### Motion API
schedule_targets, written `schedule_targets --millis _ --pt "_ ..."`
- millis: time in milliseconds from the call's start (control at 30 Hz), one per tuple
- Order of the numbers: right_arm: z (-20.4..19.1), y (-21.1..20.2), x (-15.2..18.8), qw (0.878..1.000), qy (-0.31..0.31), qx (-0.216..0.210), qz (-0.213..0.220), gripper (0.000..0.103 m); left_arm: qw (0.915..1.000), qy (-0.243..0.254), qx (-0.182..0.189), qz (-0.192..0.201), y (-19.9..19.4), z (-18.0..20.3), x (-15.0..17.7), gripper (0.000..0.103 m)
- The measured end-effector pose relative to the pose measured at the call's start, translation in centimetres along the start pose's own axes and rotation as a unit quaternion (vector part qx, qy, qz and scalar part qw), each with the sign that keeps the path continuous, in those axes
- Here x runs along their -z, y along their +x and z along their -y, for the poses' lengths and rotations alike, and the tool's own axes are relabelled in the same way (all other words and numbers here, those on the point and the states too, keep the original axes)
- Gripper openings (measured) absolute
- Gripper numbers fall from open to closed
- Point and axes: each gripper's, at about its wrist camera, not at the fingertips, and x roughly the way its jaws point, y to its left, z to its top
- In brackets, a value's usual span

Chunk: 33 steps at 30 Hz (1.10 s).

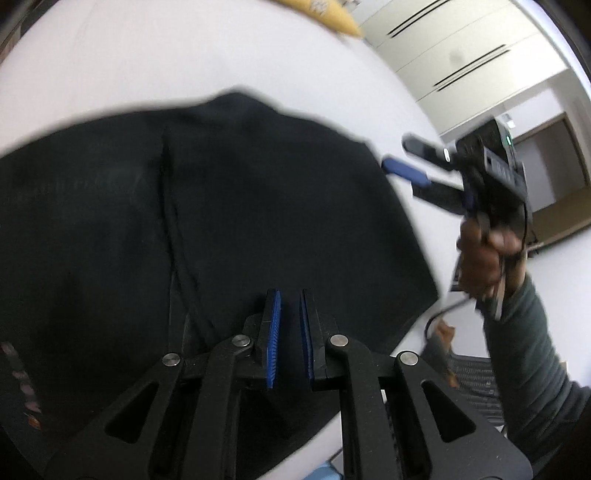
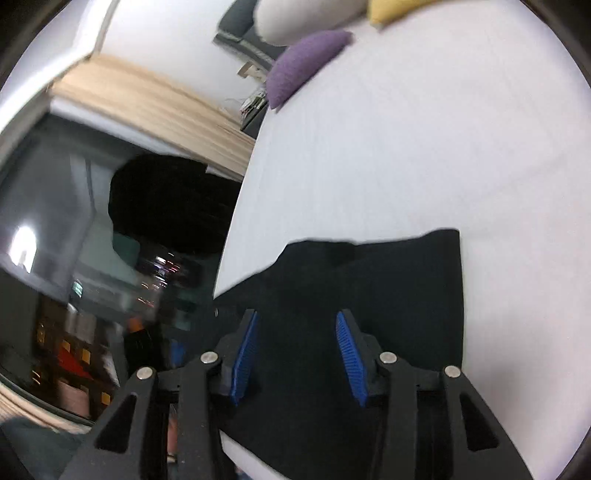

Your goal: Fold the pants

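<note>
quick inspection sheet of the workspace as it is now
surface: white bed sheet, mostly bare
job's things: black pants lying on the sheet, free of both grippers
clutter: purple cushion and yellow cushion at the far edge
grippers: left gripper narrowly open over the pants; right gripper wide open, empty
cables: dark cable by the right hand
surroundings: cupboards, dark window

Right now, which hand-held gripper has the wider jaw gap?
The right hand-held gripper: its blue pads stand well apart over the black pants. The left shows a narrow slit.
</note>
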Motion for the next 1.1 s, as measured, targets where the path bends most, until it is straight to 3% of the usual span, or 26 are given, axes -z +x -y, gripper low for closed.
schedule_targets --millis 133,233,467,533,600,700,767,800,833,867,900,1000,1100 --pt "3.4 2.6 0.8 0.998 0.036 -0.018 -0.039 0.043 0.9995 -0.020 0.025 0.007 -0.2 -0.9 0.7 0.010" --pt "3.5 1.1 3.1 0.998 0.033 -0.051 -0.030 0.043 0.9995 -0.014 0.024 0.013 -0.6 -1.7 0.7 0.010" --pt "3.8 -3.4 10.9 0.997 0.042 -0.052 -0.028 0.045 0.9993 -0.002 0.018 0.032 -2.0 -1.5 2.1 0.010" --pt "2.8 -5.3 12.0 0.998 0.035 -0.052 -0.007 0.047 0.9991 0.001 0.011 0.041 -2.5 -1.1 2.5 0.010" --pt "1.3 -6.9 13.1 0.995 0.023 -0.088 0.029 0.048 0.9988 -0.001 0.010 0.048 -2.9 -0.8 3.1 0.010" --pt "-0.4 -6.4 12.9 0.992 0.009 -0.113 0.057 0.061 0.9982 -0.005 0.006 0.059 -3.8 -0.7 3.7 0.010" --pt "0.3 -4.8 12.5 0.994 0.031 -0.087 0.064 0.074 0.9973 -0.011 0.004 0.073 -5.1 -0.7 4.4 0.010" --pt "1.3 -3.5 12.4 0.996 0.048 -0.060 0.052 0.074 0.9966 -0.012 0.004 0.081 -5.8 -0.7 4.8 0.010" --pt "1.7 -1.8 12.5 0.998 0.054 -0.018 0.031 0.065 0.9954 -0.015 0.002 0.094 -6.9 -0.8 5.4 0.010" --pt "1.8 -1.0 12.6 0.998 0.046 0.037 0.021 0.041 0.9944 -0.018 -0.002 0.104 -8.1 -1.2 5.8 0.010" --pt "1.3 -1.1 12.7 0.998 0.036 0.054 0.024 0.040 0.9933 -0.023 -0.006 0.113 -9.2 -1.5 6.5 0.010" --pt "-1.0 -2.3 13.0 0.998 0.042 -0.006 0.036 0.043 0.9884 -0.053 -0.016 0.141 -12.8 -3.2 9.0 0.010" --pt "-4.7 -3.3 13.1 0.995 0.002 -0.071 0.073 0.051 0.9801 -0.081 -0.022 0.180 -16.6 -5.0 11.9 0.011"
